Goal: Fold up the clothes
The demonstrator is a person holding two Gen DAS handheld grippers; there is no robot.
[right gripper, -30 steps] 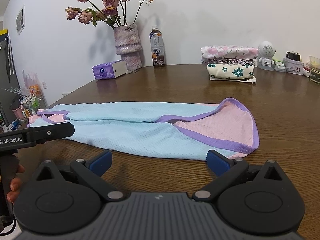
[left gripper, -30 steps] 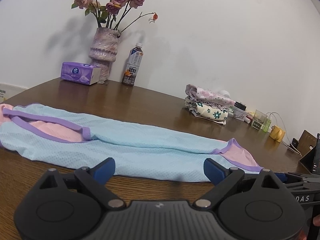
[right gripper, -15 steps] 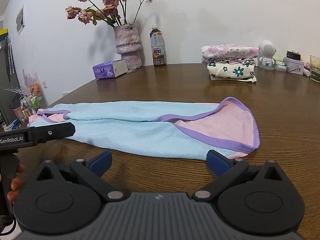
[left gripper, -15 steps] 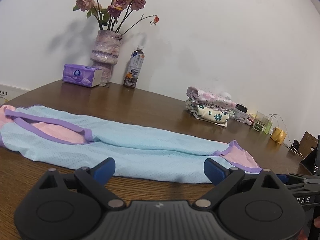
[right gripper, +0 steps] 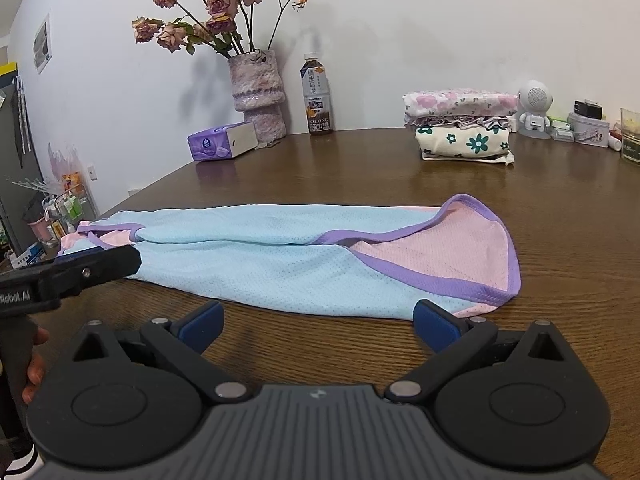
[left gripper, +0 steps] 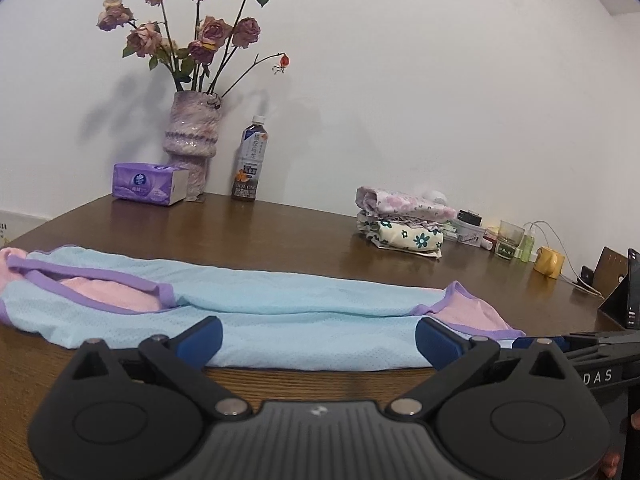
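Two spread fingers of the left gripper (left gripper: 318, 340) hover level at the near edge of the garment (left gripper: 256, 308), lying long across the table (left gripper: 280, 232); vase (left gripper: 192, 140) and bottle (left gripper: 249, 160) stand behind. The right gripper (right gripper: 318, 326), equally wide and empty, faces the garment's pink end (right gripper: 460, 252), a folded pile (right gripper: 462, 124) beyond.

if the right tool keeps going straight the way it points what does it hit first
Most likely the near edge of the blue garment, lying flat just ahead of the open right tool. Only bare table shows between them, though depth is hard to judge.
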